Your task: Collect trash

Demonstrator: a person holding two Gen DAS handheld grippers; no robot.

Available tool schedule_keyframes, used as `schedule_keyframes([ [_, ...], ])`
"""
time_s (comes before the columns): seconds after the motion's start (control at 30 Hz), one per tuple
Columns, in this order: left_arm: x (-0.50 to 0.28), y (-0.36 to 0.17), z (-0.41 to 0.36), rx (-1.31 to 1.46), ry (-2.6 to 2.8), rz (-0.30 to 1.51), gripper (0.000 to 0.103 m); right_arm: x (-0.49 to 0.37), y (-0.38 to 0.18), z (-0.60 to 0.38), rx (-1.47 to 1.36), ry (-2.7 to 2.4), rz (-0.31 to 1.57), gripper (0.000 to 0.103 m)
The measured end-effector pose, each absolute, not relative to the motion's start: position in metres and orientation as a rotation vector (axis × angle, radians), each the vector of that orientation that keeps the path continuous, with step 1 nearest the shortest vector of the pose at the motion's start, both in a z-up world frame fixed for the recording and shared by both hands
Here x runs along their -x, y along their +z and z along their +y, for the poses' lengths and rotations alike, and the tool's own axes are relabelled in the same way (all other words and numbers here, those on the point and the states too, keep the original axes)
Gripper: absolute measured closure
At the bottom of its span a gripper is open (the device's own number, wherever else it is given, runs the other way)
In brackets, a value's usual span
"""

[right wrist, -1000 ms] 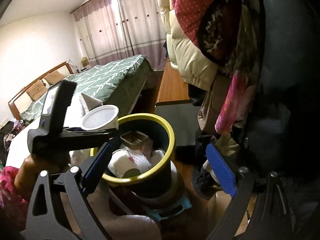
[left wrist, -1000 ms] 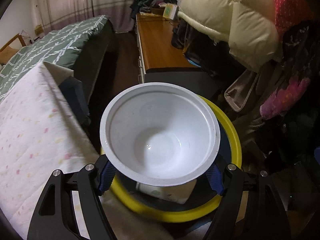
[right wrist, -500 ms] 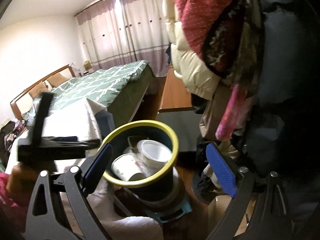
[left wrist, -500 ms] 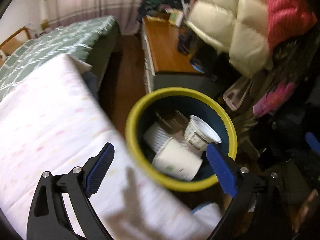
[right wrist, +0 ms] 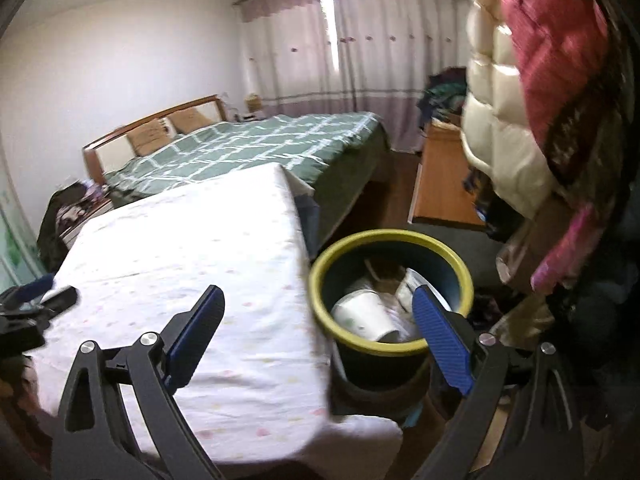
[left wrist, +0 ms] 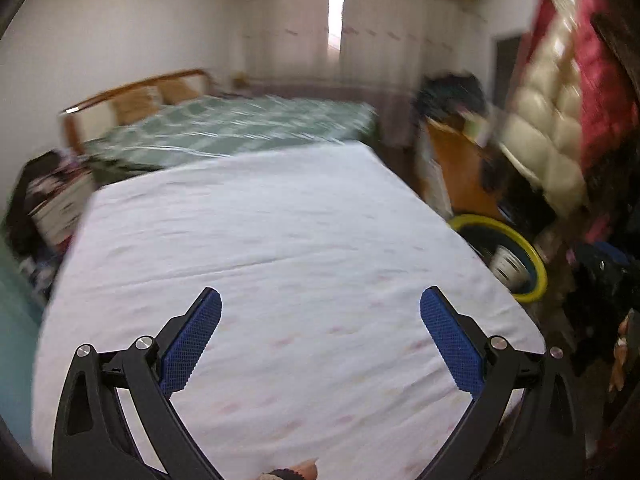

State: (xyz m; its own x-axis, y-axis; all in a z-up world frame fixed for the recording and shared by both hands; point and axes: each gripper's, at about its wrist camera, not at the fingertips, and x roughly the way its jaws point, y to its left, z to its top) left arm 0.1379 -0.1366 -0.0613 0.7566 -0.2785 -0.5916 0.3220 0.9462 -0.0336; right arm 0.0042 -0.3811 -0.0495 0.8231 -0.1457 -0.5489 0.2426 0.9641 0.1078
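A dark trash bin with a yellow rim (right wrist: 390, 236) stands on the floor beside the white-covered table (right wrist: 192, 248). It holds several white paper cups (right wrist: 362, 316) and a white bowl (right wrist: 412, 286). The bin also shows at the right of the left wrist view (left wrist: 534, 258), with a white cup (left wrist: 510, 268) inside. My left gripper (left wrist: 320, 336) is open and empty above the white tablecloth (left wrist: 280, 240). It also shows at the left edge of the right wrist view (right wrist: 38, 300). My right gripper (right wrist: 318, 332) is open and empty, above the table's edge and the bin.
A bed with a green checked cover (right wrist: 256, 148) lies beyond the table. A wooden cabinet (right wrist: 440, 184) stands behind the bin. Hanging coats, cream (right wrist: 500, 120) and red (right wrist: 552, 36), crowd the right side. Clutter lies on the floor at the left (left wrist: 52, 200).
My left gripper let go of the white bowl into the bin, then swung left over the table. The right gripper stayed open and shifted slightly.
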Motion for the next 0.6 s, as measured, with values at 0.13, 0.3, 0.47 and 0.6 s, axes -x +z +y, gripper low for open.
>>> schedule_keyframes([
  [0.13, -0.103, -0.044, -0.084, 0.006, -0.238, 0.572, 0.005, 0.001, -0.038, -0.36, -0.125, -0.181, 0.559, 0.012],
  [0.3, -0.066, -0.027, -0.048, 0.042, -0.186, 0.503, 0.005, 0.016, -0.029, -0.34, -0.078, -0.16, 0.549, 0.011],
  [0.47, -0.041, -0.022, -0.031, 0.059, -0.166, 0.507, 0.005, 0.032, -0.023, -0.332, -0.072, -0.154, 0.537, 0.01],
  [0.6, -0.023, -0.019, -0.018, 0.065, -0.129, 0.498, 0.005, 0.042, -0.023, -0.327, -0.078, -0.146, 0.535, 0.01],
])
